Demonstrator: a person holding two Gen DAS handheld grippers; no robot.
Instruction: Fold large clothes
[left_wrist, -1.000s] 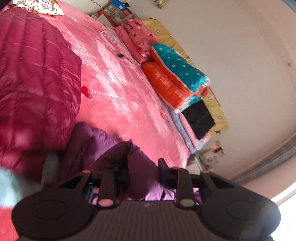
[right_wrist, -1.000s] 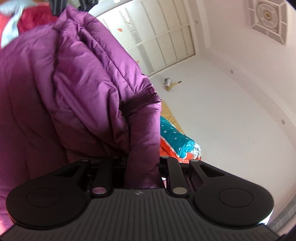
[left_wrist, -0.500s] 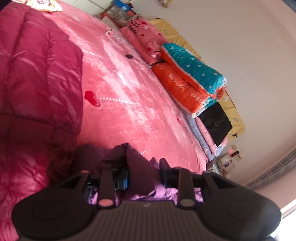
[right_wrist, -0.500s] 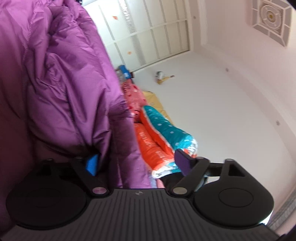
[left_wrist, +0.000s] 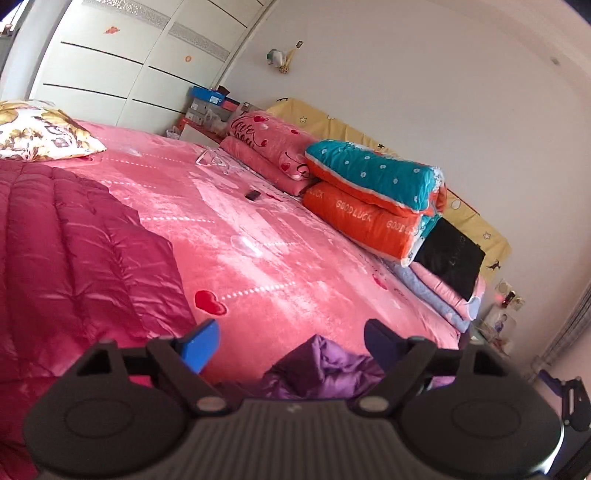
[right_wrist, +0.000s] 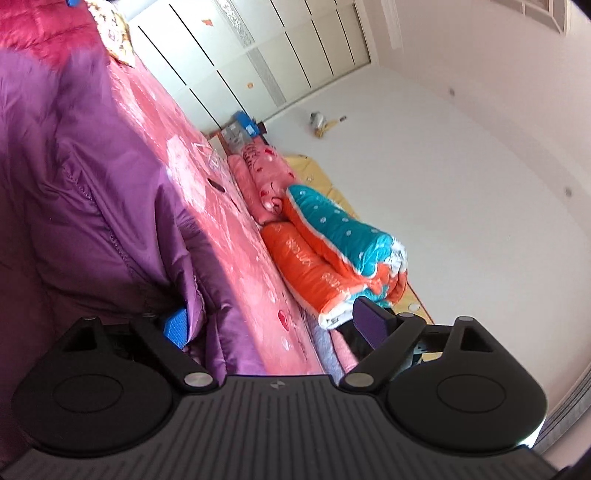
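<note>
The left tongs (left_wrist: 291, 341) are opening — the purple jacket (left_wrist: 325, 373) lies loose between them on the pink bed (left_wrist: 258, 236). The right tongs (right_wrist: 271, 325) are spread wide, pinching nothing.

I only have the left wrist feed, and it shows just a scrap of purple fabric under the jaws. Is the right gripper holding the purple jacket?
Observer: No. The right gripper has its jaws wide open. The purple jacket has an edge lying between them beside the blue pad, unpinched.
Operator: Where is the bulk of it?
Observer: It fills the left of the right wrist view, lying on the pink bed cover.
Operator: Does it reach the red coat?
Observer: Its far end meets the red coat at the top left. That part is blurred, so I cannot tell whether they overlap.
</note>
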